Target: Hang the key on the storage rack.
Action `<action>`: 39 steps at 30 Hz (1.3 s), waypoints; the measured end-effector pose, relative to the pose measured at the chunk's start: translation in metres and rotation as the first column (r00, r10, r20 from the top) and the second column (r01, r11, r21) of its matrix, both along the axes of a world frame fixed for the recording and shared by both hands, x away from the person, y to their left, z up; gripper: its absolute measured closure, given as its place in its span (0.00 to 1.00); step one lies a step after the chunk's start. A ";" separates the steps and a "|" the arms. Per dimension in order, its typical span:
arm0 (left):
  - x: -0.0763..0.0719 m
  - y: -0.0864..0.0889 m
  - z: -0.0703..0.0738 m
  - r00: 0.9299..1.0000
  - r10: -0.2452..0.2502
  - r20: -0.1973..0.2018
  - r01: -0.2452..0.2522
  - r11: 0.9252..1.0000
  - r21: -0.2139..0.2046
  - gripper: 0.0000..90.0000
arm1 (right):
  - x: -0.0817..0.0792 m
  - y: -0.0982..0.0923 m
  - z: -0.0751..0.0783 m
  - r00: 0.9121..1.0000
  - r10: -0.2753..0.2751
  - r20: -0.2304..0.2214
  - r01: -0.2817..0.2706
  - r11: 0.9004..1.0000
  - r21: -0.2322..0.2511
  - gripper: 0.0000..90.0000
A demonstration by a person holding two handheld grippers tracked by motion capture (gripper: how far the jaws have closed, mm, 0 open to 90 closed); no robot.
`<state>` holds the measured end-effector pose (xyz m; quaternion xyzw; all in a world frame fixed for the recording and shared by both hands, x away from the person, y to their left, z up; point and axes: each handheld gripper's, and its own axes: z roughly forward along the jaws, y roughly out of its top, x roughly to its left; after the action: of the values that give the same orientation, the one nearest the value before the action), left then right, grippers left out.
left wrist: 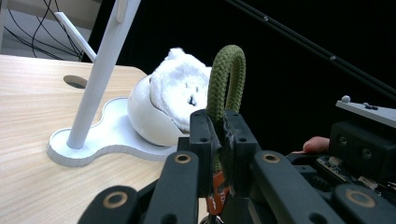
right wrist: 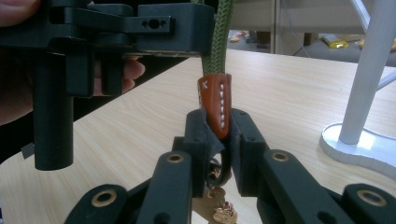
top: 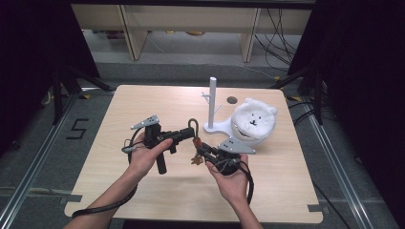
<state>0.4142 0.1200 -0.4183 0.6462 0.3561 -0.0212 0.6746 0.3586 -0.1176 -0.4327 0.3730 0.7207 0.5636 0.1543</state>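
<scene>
Rising between both grippers above the table [top: 143, 186], the green rope loop [left wrist: 225, 79] is pinched at its stem by the left gripper [left wrist: 217, 128], whose jaws are clamped tight on it. The loop's stitched orange leather tab [right wrist: 215, 105] is gripped by the right gripper [right wrist: 219, 128], its jaws drawn narrow. Brass keys [right wrist: 219, 207] are seen hanging below. The rope is braided and rough.

High view: above the worktop's [top: 143, 191] near edge, facing forward and down, far off.
Left claw view: close, level, facing the white stand [left wrist: 100, 70].
Right claw view: close, low.
Shared: stand, rope loop [left wrist: 226, 79].
</scene>
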 end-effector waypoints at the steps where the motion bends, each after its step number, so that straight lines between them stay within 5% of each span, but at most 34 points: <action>1: -0.001 0.000 0.001 1.000 -0.001 0.008 0.001 1.000 0.003 0.93 | -0.001 0.001 0.000 1.000 -0.006 -0.010 0.006 1.000 0.014 0.88; 8: -0.001 -0.002 0.005 0.999 -0.004 0.047 0.002 0.999 0.032 0.93 | -0.001 0.001 0.001 1.000 -0.019 0.004 0.019 1.000 0.011 0.86; 11: 0.002 -0.004 0.008 0.996 0.018 0.089 -0.026 0.996 0.090 0.93 | -0.002 -0.002 0.002 0.999 -0.028 0.036 0.029 0.999 -0.018 0.82; 14: 0.005 -0.004 0.008 0.995 0.024 0.093 -0.033 0.995 0.093 0.93 | -0.002 -0.004 0.002 0.999 -0.030 0.038 0.031 0.999 -0.013 0.81; 15: 0.008 -0.003 0.009 0.994 0.033 0.102 -0.044 0.993 0.105 0.93 | -0.005 -0.005 0.003 0.998 -0.060 0.002 0.060 0.998 -0.003 0.81; 19: 0.014 -0.002 0.011 0.991 0.041 0.125 -0.057 0.990 0.127 0.93 | -0.005 -0.013 0.003 0.998 -0.062 0.025 0.063 0.998 -0.016 0.81; 39: 0.036 -0.009 0.017 0.983 0.055 0.174 -0.086 0.981 0.173 0.93 | -0.014 -0.050 -0.008 0.988 -0.149 0.029 0.151 0.987 -0.063 0.80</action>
<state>0.4505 0.1111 -0.4013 0.6908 0.3211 0.0897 0.6416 0.3449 -0.1678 -0.4407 0.4141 0.7065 0.5313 0.2171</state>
